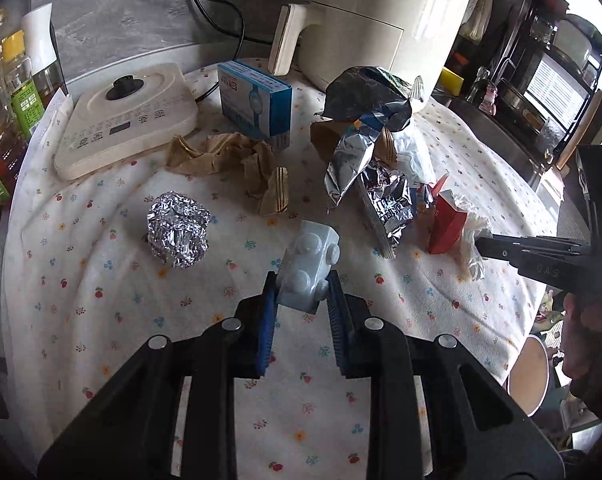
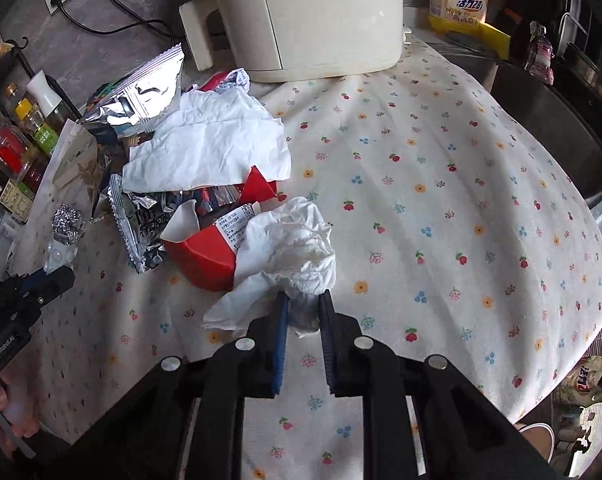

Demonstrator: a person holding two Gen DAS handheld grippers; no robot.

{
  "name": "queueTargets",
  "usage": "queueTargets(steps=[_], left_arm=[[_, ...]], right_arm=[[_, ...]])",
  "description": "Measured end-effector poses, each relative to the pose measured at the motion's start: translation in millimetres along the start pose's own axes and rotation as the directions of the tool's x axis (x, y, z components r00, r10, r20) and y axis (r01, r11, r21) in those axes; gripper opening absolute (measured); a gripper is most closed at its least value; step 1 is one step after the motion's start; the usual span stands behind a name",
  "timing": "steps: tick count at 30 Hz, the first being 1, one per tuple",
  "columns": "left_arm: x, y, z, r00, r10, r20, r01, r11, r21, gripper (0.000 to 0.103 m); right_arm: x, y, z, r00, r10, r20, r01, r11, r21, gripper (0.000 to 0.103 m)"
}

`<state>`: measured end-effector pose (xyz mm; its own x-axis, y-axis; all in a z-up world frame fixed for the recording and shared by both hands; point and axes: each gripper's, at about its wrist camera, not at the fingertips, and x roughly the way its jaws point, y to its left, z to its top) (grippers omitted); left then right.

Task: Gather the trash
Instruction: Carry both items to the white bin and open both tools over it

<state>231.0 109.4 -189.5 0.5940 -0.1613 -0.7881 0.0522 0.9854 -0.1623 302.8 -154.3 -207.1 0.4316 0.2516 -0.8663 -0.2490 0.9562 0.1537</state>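
My left gripper [image 1: 303, 280] is shut on a pale blue plastic blister tray [image 1: 311, 256], held just above the flowered cloth [image 1: 101, 320]. My right gripper [image 2: 304, 300] is shut on a crumpled white tissue [image 2: 297, 240] beside a red carton [image 2: 205, 256]; in the left wrist view it [image 1: 485, 246] pinches that tissue [image 1: 475, 248] at the right. Loose on the cloth lie a foil ball [image 1: 179, 230], crumpled brown paper [image 1: 229, 160], silver snack wrappers [image 1: 381, 196] and a white paper sheet [image 2: 213, 148].
A cream air fryer [image 1: 381, 20] stands at the back, with a flat white appliance [image 1: 129, 120] and a blue box [image 1: 257, 100] to its left. Bottles [image 1: 17, 92] line the left edge. A paper cup [image 1: 529, 376] sits below the table's right edge; a sink [image 2: 541, 120] lies beyond.
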Motion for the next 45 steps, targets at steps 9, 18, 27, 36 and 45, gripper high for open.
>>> queueTargets(steps=[9,18,27,36,45], left_arm=[[-18,-58,-2,0.999,-0.006,0.036,0.006,1.0,0.007,0.024],[-20,-143,-10,0.998,-0.053,0.019,0.051,0.992,0.112,0.025],[-10,-229,-27,0.993,-0.111,-0.033,0.115,0.97,0.214,0.025],[5,-311,-50,0.982,-0.167,-0.09,0.187,0.932,0.309,0.025],[24,-387,-84,0.962,-0.217,-0.166,0.265,0.888,0.376,0.025]], right_arm=[[-55,-27,-25,0.996,0.07,0.062,-0.068,0.997,-0.019,0.007],[-106,-86,-72,0.993,0.045,0.106,-0.048,0.998,0.032,0.007],[-144,-160,-133,0.992,-0.02,0.122,0.002,0.988,0.151,0.008],[-168,-234,-193,0.99,-0.1,0.1,0.069,0.957,0.28,0.008],[-173,-307,-262,0.986,-0.169,0.015,0.148,0.901,0.408,0.008]])
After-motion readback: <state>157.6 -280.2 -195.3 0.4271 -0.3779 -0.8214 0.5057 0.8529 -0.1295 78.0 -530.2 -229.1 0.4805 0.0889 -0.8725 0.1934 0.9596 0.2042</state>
